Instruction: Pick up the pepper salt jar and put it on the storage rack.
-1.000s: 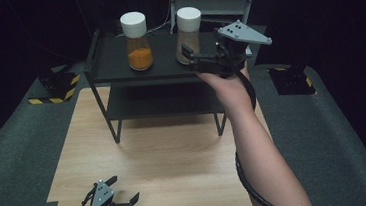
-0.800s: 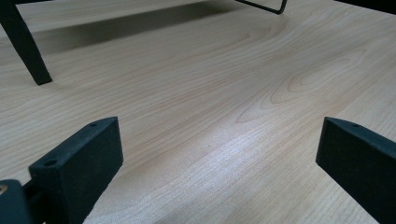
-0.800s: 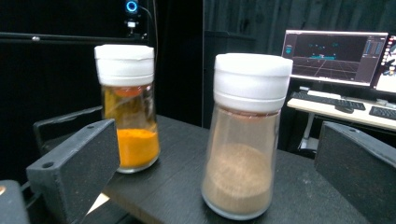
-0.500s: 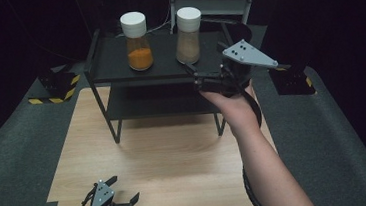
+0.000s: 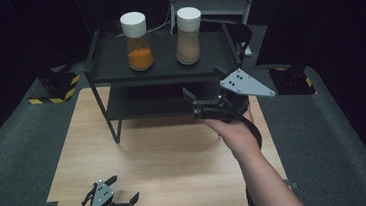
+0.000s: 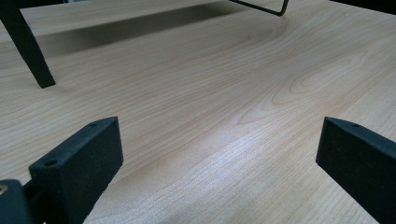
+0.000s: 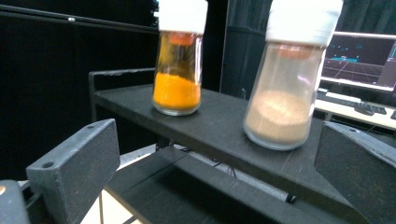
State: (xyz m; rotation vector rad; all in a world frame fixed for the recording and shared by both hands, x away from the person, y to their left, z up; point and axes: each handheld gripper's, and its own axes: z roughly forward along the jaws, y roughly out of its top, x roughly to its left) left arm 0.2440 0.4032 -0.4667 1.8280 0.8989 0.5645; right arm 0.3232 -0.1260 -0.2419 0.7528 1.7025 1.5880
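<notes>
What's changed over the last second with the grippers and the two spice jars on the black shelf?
The right gripper let go of the white-capped jar of brown powder and drew back toward the person, jaws open and empty. That jar and the white-capped jar of orange powder stayed on the black shelf; the left gripper stayed low, open.

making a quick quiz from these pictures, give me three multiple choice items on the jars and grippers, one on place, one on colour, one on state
1. Where do the two jars stand?
A. top shelf of the black rack
B. lower shelf
C. wooden table

2. What colour is the powder in the left jar?
A. green
B. orange
C. white

3. How are the right gripper's jaws?
A. shut on a jar
B. shut, empty
C. open, empty

Key: 1 A, both stand on the rack. 2 B, the left jar holds orange; the right jar brown. 3 C, the right gripper shows jaws apart.
</notes>
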